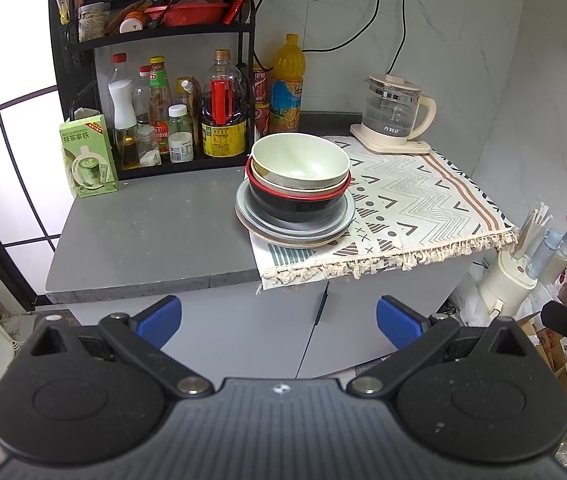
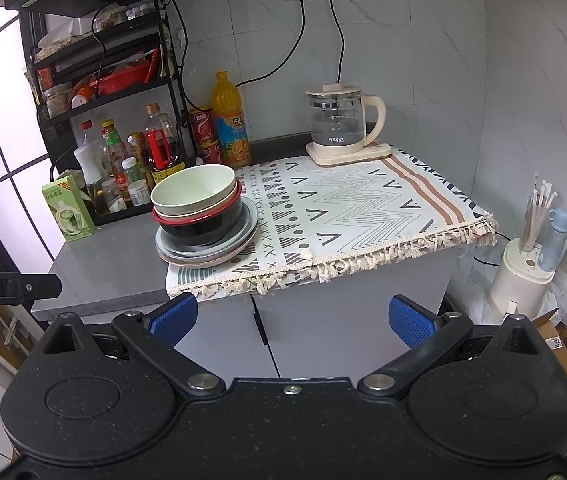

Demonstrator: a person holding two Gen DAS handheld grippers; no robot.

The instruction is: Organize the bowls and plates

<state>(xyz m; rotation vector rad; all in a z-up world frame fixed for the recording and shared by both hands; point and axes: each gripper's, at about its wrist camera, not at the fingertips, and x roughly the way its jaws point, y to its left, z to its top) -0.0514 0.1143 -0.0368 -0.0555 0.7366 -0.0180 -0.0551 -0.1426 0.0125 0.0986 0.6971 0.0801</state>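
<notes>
Both tools idle, nothing gripped. Left gripper (image 1: 279, 322): jaws spread wide, blue ribbed pads (image 1: 163, 320) bare, black matte body. Right gripper (image 2: 293, 320): same, jaws wide apart, textured blue pads (image 2: 175, 316) empty.

Stack of dishes sits ahead of and above both grippers, on the counter, well apart from the fingers. It straddles the left edge of the cloth and the bare counter.

Top: pale green bowl (image 1: 300, 162), matte, round, deep, empty inside. It nests in a beige bowl (image 1: 279, 185), only the rim band showing. That nests in a black bowl with red rim (image 1: 297, 206), glossy. Under them: grey plate (image 1: 251, 210), shallow, smooth, on a beige plate (image 1: 279, 241) of which only the edge shows. Bowls tilt slightly, leaning toward the left of the stack.

Counter (image 1: 143, 232): grey stone look, flat, speckled front edge. Cloth (image 1: 415, 208): woven, cream, black zigzag and triangle print, brown stripes, tasselled fringe hanging over the front edge.

Far right on the cloth: glass kettle (image 1: 393, 110), cream lid, handle and base, looks empty. Far left: black metal rack (image 1: 155, 36) with bottles of oil and sauce on the bottom tier, red plastic basket higher up. Green carton (image 1: 87, 156) beside the rack. Orange drink bottle (image 1: 288, 84) behind the stack.
</notes>
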